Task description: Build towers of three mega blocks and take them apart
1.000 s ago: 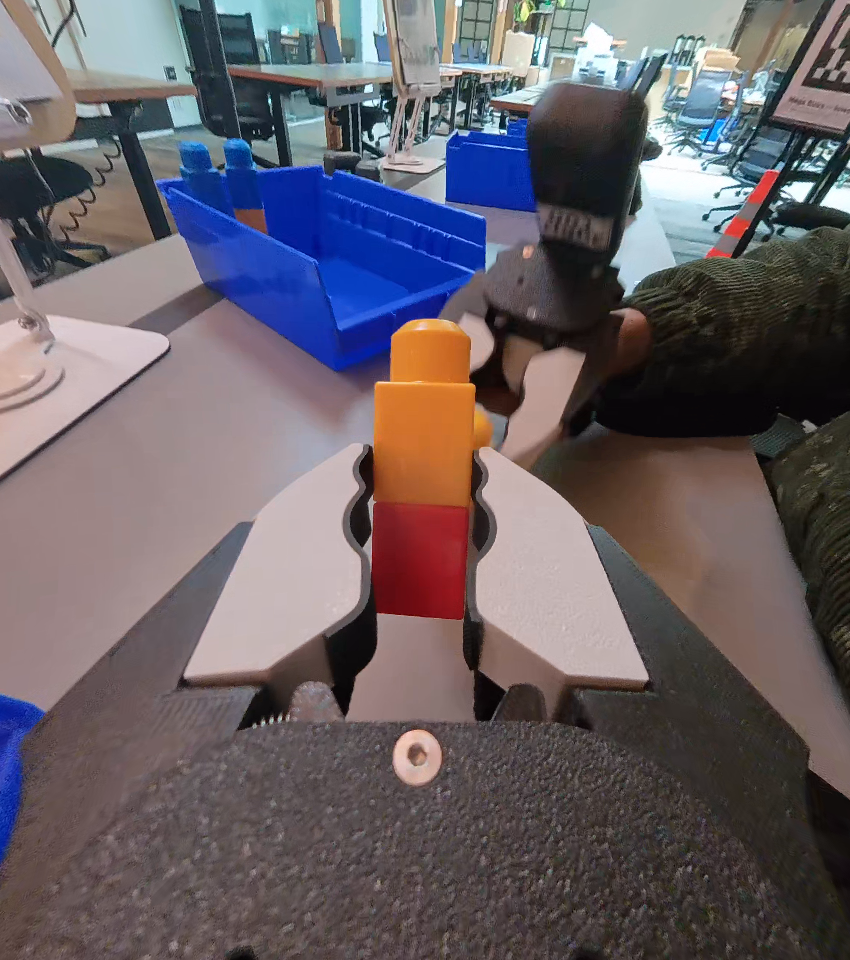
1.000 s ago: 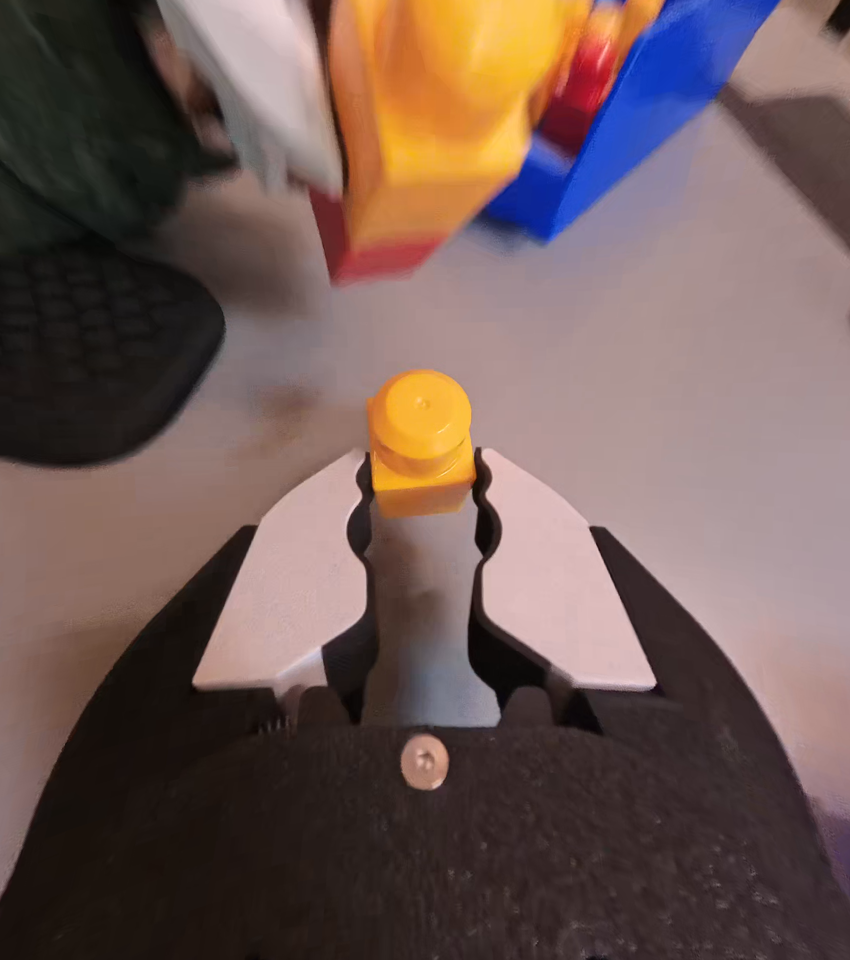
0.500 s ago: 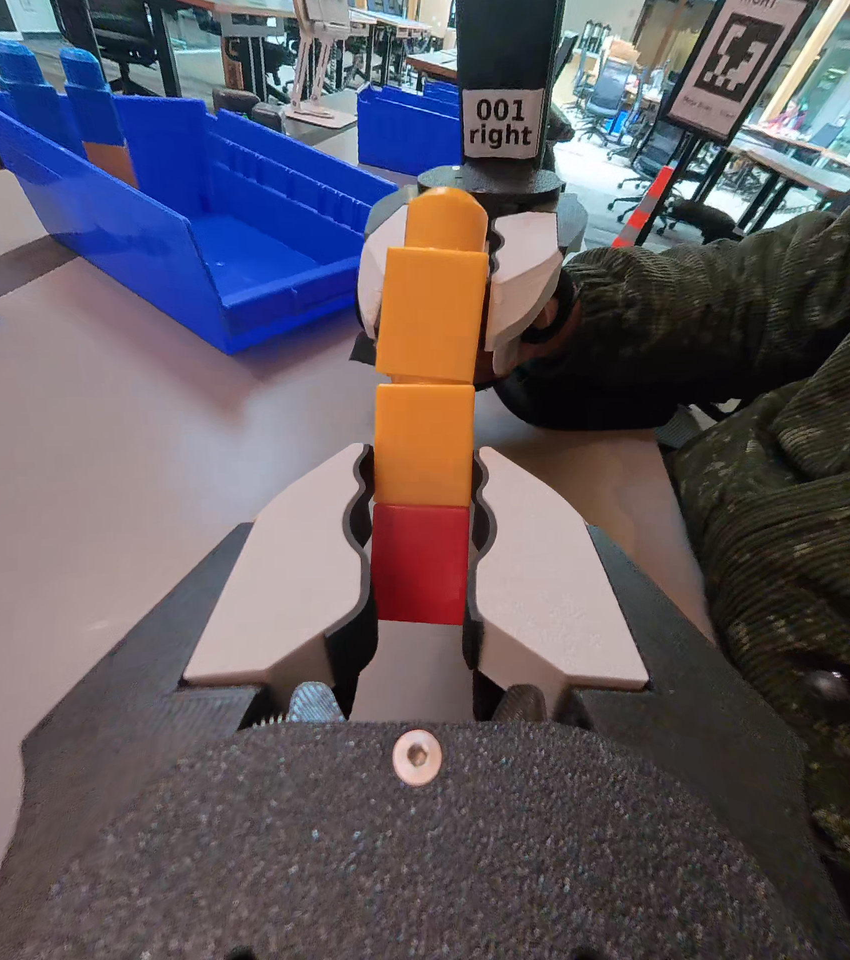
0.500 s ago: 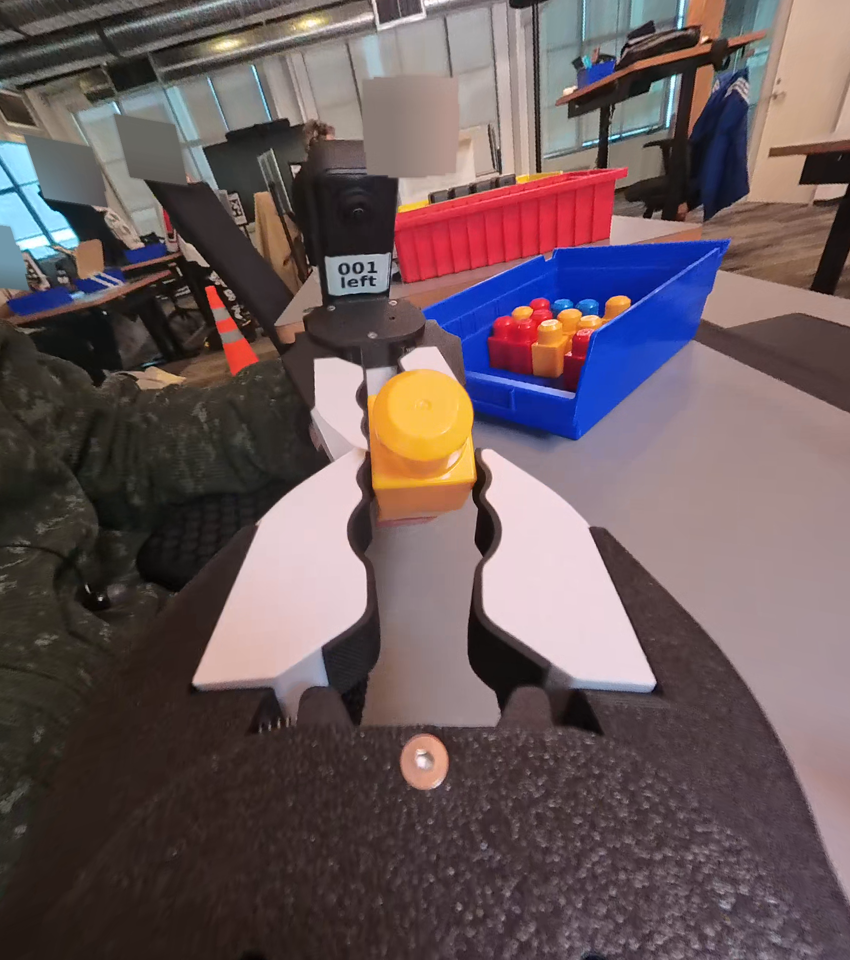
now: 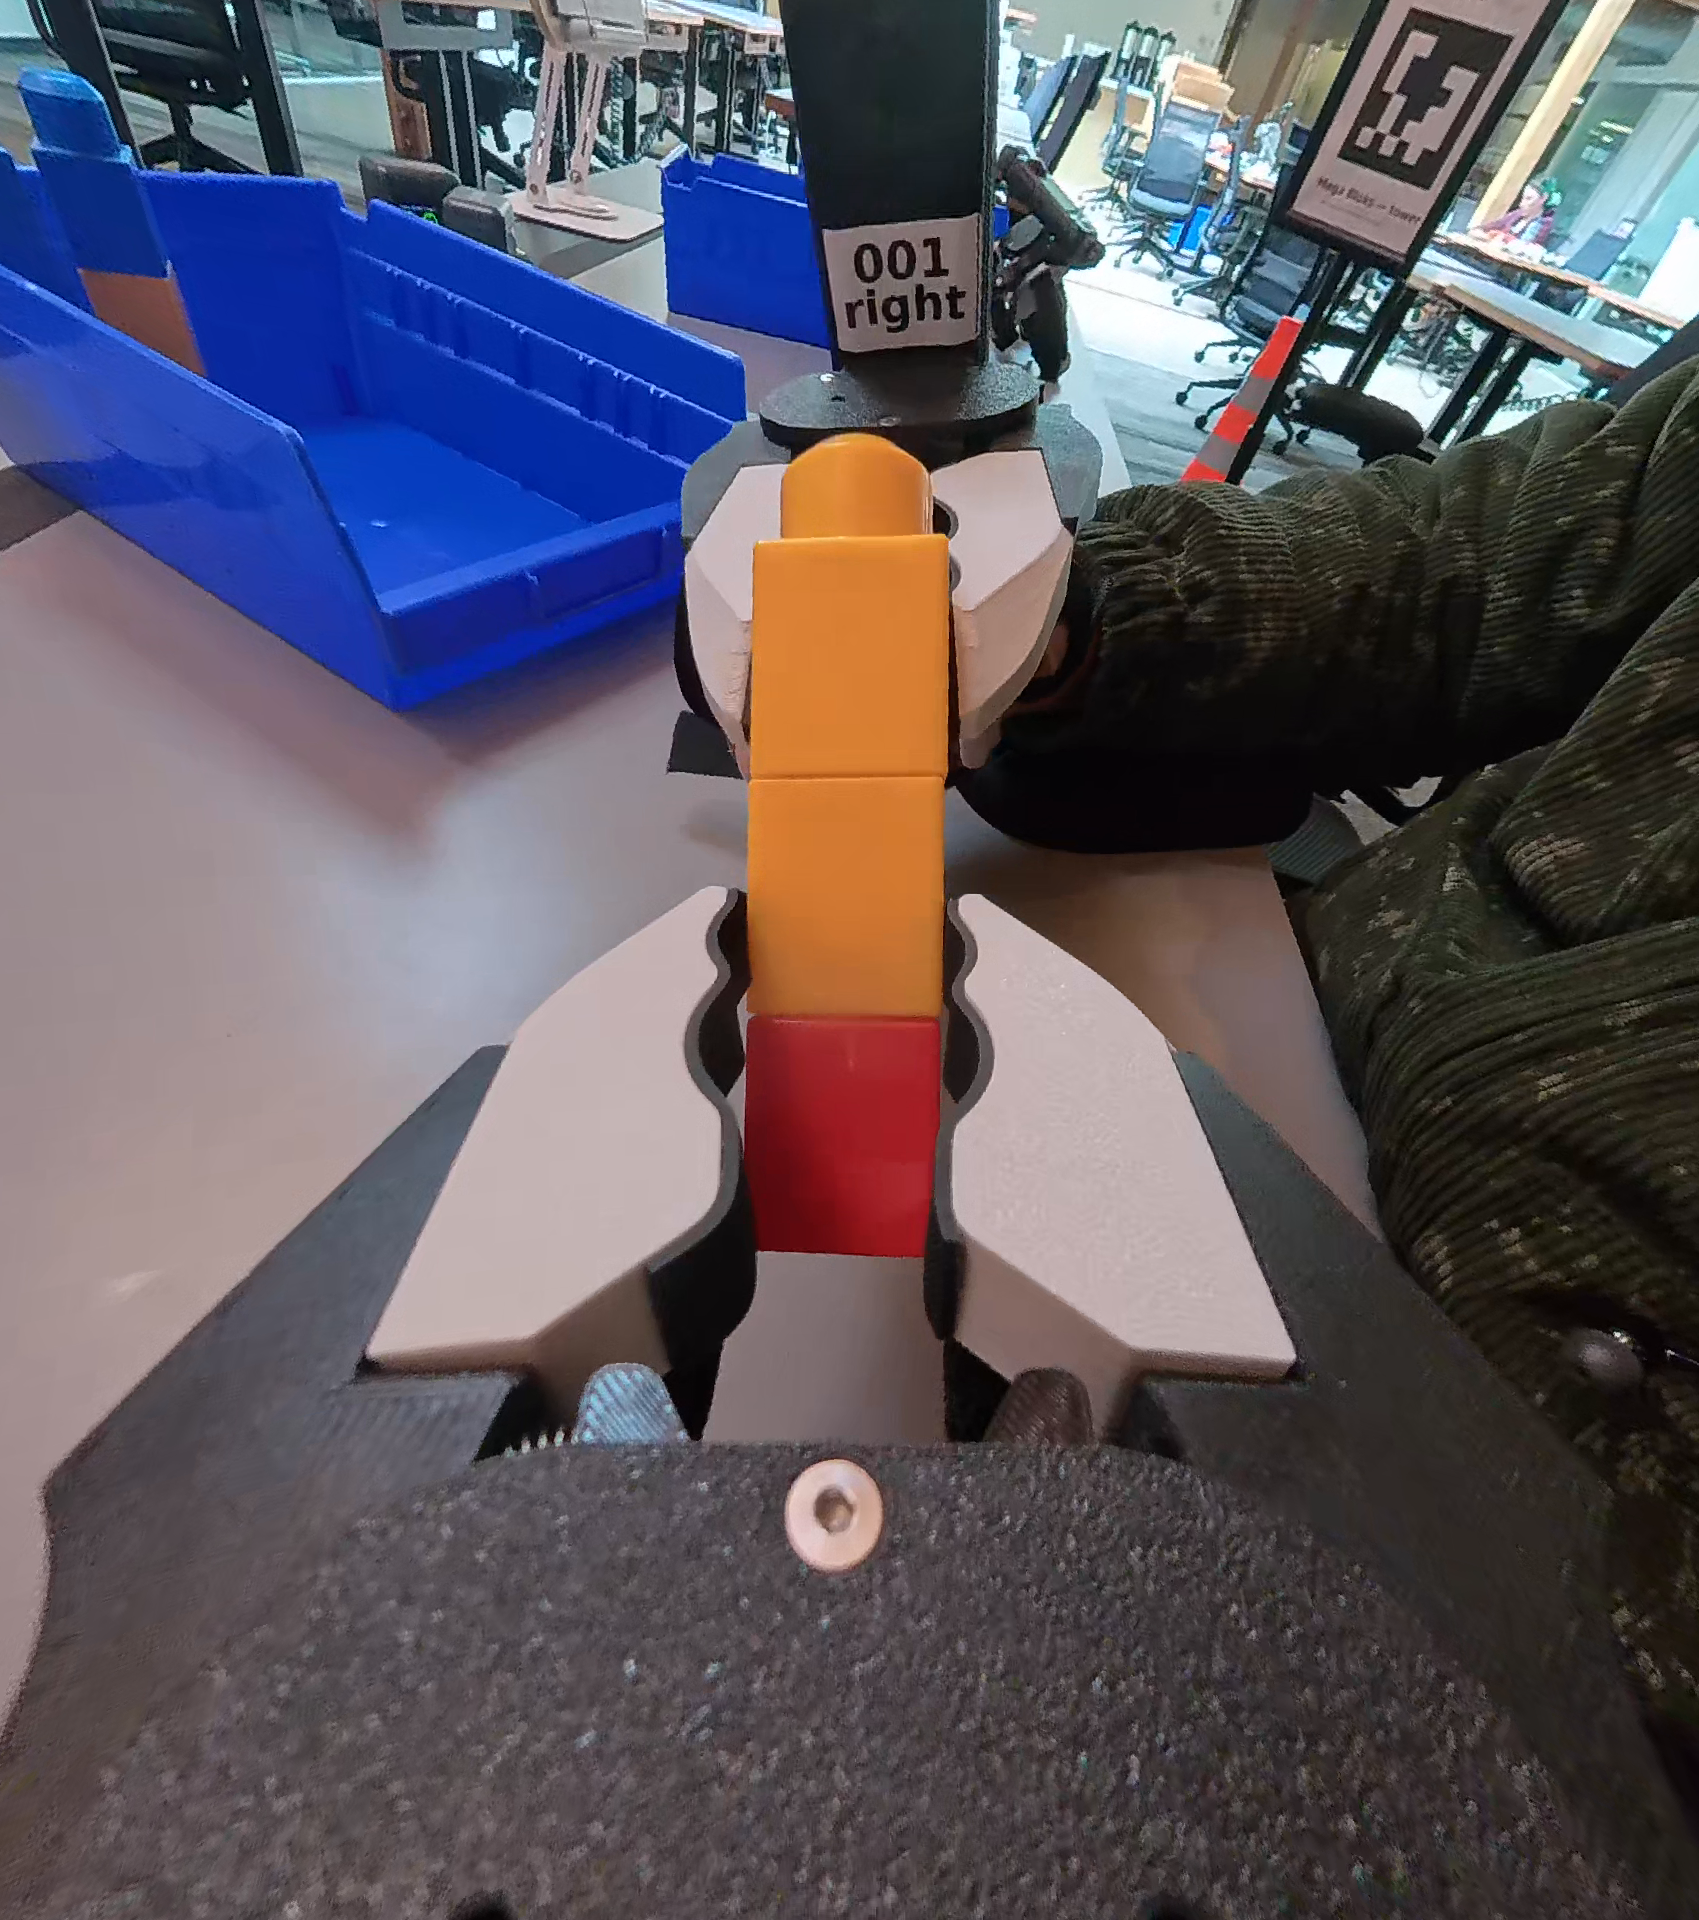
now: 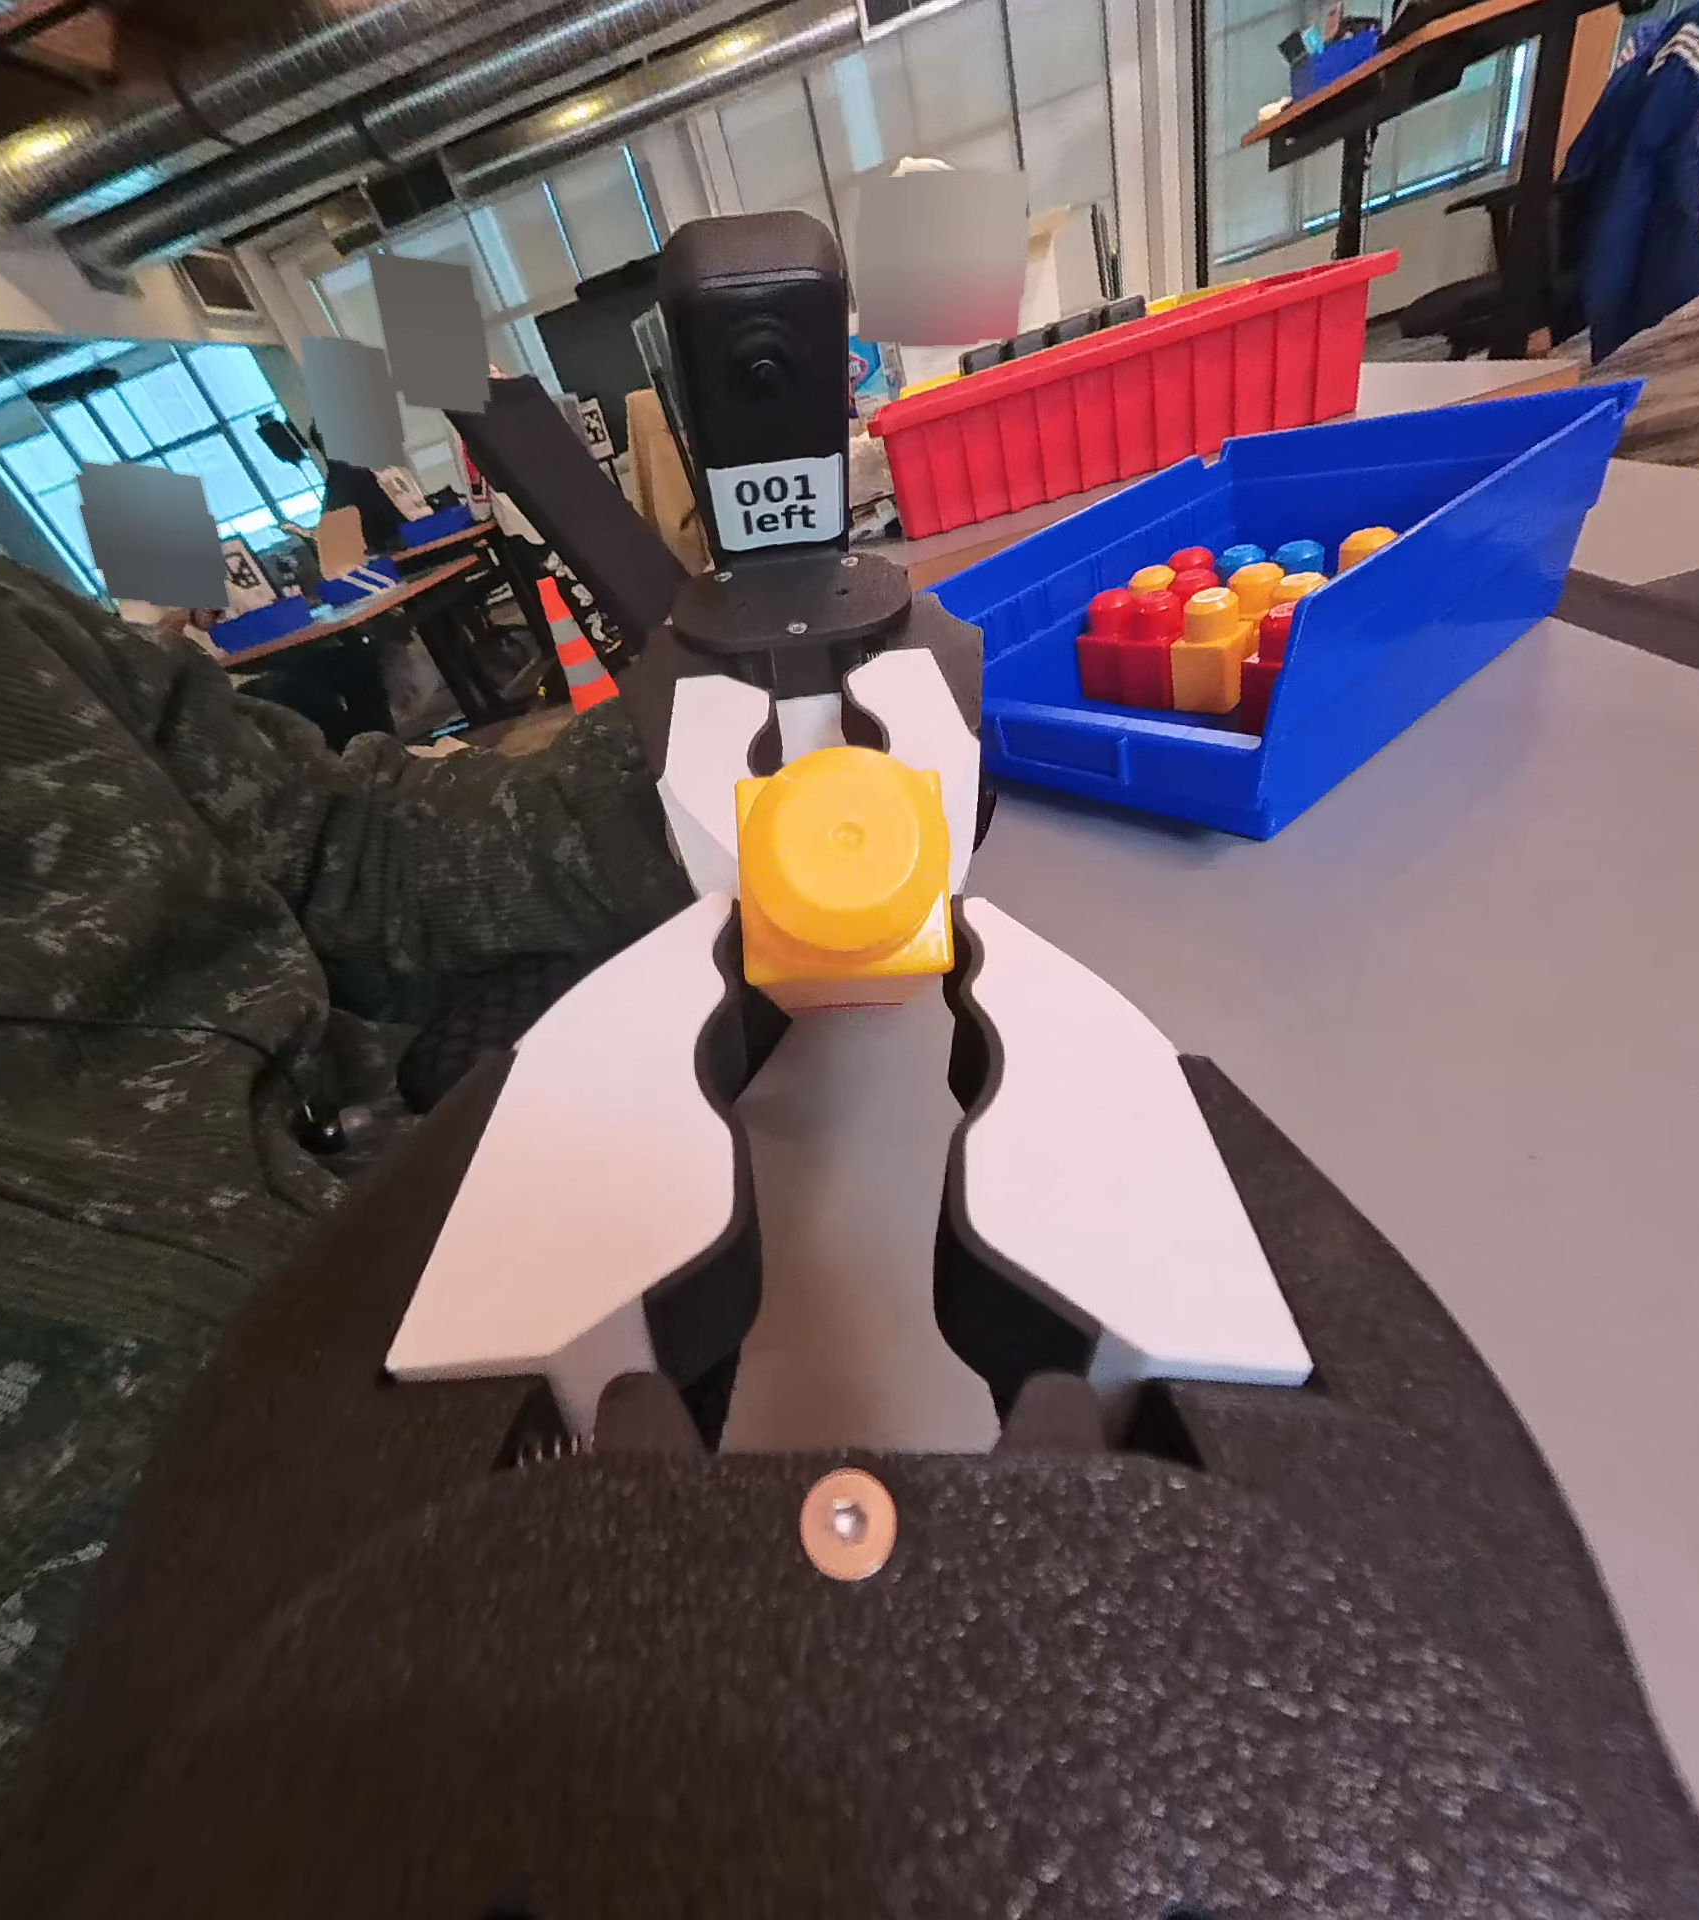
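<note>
Left gripper (image 5: 843, 1039) clenched on a three-block tower, white fingers (image 5: 575, 1132) pressed against the red block (image 5: 840, 1132) at the tower's base and the lower part of the middle orange block (image 5: 843, 894). Tower points toward 12 o'clock in the left wrist view, held above the grey table (image 5: 201, 935). Right gripper (image 5: 850, 634) meets it head-on from 12 o'clock, its jaws closed on the top orange block (image 5: 847, 655), whose round stud points into that gripper. All three blocks sit flush, no gaps at the seams. Right wrist view shows the same join end-on: right gripper (image 6: 845, 935) grips the top orange block (image 6: 840, 873), stud facing the camera, a sliver of red just visible beneath; left gripper (image 6: 824, 748) directly behind at 12 o'clock. Dark green sleeve (image 5: 1447, 644) at 3 o'clock in the left view, behind the right gripper; another sleeve (image 6: 149, 883) fills 9 o'clock in the right view. Blue bin (image 5: 201, 457) at 10 o'clock in the left view, floor bare, two blue blocks (image 5: 97, 187) standing at its far end, apart from the tower. Second blue bin (image 6: 1396, 644) at 2 o'clock in the right view, loaded with red, orange and blue blocks (image 6: 1209, 634) clustered near its low front wall. Red bin (image 6: 1136, 405) behind it at 1 o'clock. Orange cone (image 6: 575, 655) on the floor at 11 o'clock, past the table edge.
</note>
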Available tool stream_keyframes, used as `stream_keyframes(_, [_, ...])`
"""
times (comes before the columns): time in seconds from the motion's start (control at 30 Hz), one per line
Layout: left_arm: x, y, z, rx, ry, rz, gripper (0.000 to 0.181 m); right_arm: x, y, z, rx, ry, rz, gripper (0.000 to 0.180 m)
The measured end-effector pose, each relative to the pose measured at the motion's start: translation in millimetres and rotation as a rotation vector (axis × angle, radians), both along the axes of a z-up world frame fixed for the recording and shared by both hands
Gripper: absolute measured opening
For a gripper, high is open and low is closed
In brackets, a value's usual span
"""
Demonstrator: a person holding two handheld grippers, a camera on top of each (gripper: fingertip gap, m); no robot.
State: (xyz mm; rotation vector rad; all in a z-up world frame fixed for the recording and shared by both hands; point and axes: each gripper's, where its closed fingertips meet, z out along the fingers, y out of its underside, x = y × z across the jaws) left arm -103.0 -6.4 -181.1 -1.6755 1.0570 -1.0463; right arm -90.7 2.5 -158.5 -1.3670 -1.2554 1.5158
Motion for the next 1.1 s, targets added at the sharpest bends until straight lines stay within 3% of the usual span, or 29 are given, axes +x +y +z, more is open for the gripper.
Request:
stream_keyframes(0.37, [-1.2,6.4,0.8,0.119,0.041,0.06,0.035,17.6,17.5,14.3,0.101,-0.009,-0.099,0.047])
stream_keyframes(0.63, [6.5,3.7,-14.9,0.099,0.089,0.036,0.035,22.8,8.8,17.9,0.112,-0.017,-0.055,0.029])
stream_keyframes(0.77, [0.9,19.9,-10.4,0.17,0.089,0.148,0.036,33.2,19.3,35.0,0.217,-0.094,-0.101,0.029])
stream_keyframes(0.93, [-27.2,48.4,-0.4,0.265,0.086,0.38,0.003,85.1,90.5,102.7,0.33,-0.175,-0.335,0.029])
stream_keyframes(1.1, [-39.8,55.8,11.1,0.272,0.028,0.466,0.0,159.5,215.1,122.7,0.372,-0.466,-0.621,0.029])
